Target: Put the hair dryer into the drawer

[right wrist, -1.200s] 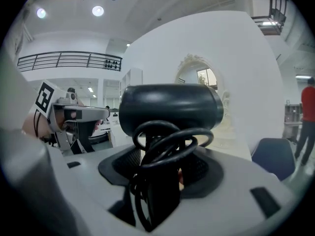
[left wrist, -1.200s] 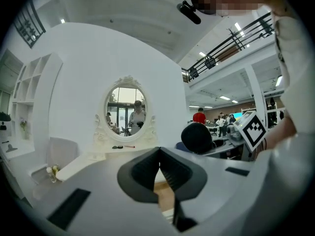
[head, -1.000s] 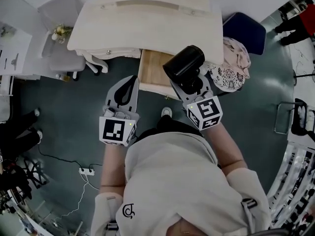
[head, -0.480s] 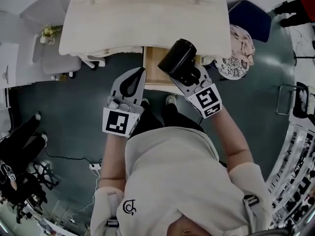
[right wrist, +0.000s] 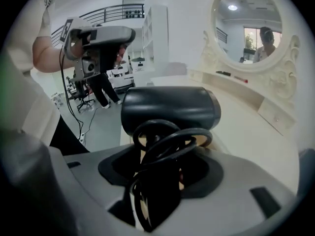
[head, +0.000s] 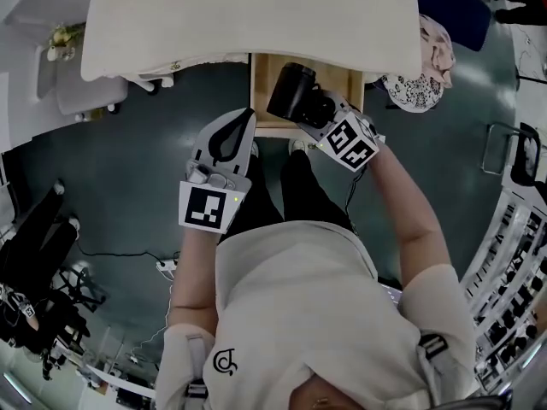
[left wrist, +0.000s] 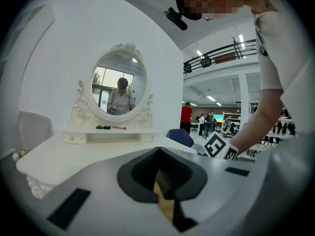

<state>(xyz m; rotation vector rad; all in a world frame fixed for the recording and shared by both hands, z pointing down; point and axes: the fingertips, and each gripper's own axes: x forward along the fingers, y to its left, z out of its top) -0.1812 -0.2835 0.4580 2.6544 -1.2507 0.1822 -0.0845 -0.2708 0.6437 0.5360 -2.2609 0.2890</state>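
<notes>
The right gripper point(head: 320, 116) holds its jaws clamped on the black hair dryer point(head: 289, 90) over the open wooden drawer point(head: 262, 88) beneath the dressing-table surface point(head: 248, 15), while the left gripper point(head: 243, 120) keeps its jaws closed, empty.

Black hair dryer point(head: 293, 92), pale wooden drawer point(head: 261, 101), cream dressing table point(head: 248, 15), dark grey-green floor point(head: 128, 169).

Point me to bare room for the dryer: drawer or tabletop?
The open drawer shows bare wood either side of the hair dryer held by the right gripper. The visible tabletop is bare too. Crowded: the drawer's front edge, with the left gripper close alongside.
</notes>
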